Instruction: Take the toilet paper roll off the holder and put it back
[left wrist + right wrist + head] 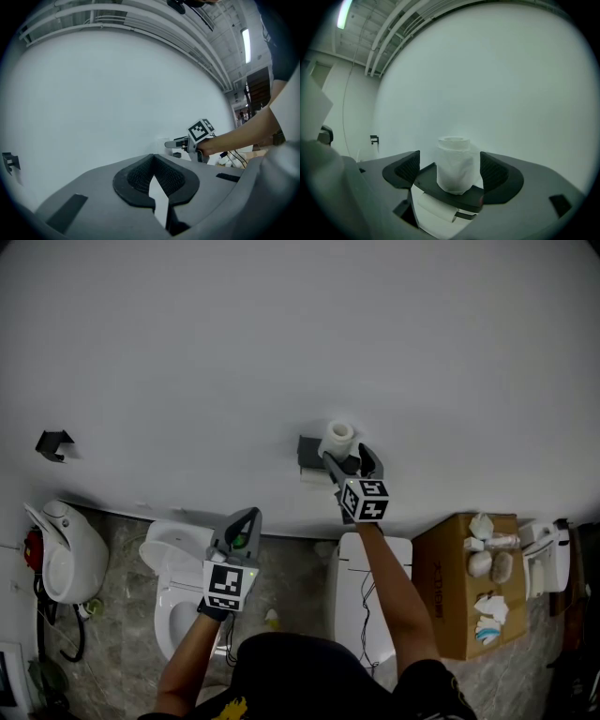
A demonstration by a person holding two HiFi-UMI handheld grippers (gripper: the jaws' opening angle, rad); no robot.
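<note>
The right gripper (450, 162) had its jaws spread wide, and the toilet paper roll (453, 164) stood upright right between them, neither pad touching it. The roll sat on the holder (457, 197), a dark shelf just below the jaws, with a second roll (427, 206) hanging under it. For a clean grab, the jaws should probably close gently at mid-height, staying level so the soft roll doesn't squash or tip. The left gripper (153, 159) was pinched together on nothing. Off to the right, a cardboard box (450, 615) carried some white bundles (480, 563).
</note>
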